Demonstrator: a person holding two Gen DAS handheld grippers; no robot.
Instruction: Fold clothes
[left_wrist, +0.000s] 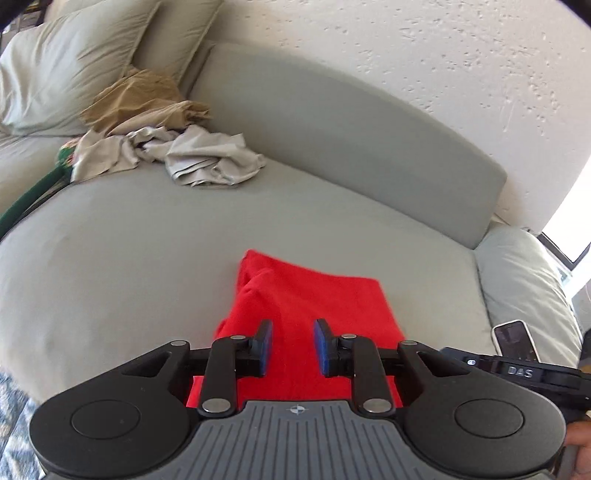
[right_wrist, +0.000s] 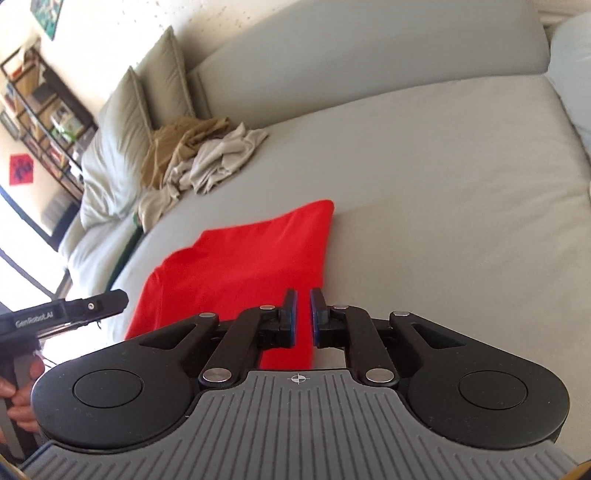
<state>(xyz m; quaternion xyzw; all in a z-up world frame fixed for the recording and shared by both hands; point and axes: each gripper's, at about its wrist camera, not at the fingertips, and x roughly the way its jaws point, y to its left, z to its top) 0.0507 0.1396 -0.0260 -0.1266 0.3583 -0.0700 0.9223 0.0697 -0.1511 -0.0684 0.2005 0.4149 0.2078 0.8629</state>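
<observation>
While red garment lies on sofa, both tools released; handles read "DAS", "GenRobot.AI".

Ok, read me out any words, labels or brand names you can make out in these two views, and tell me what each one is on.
"DAS": on the black body of the right gripper, seen from the left wrist.
"GenRobot.AI": on the black body of the left gripper, seen from the right wrist.
Red wall sign: dark marks, too blurred to read.
Phone: screen unreadable.
</observation>
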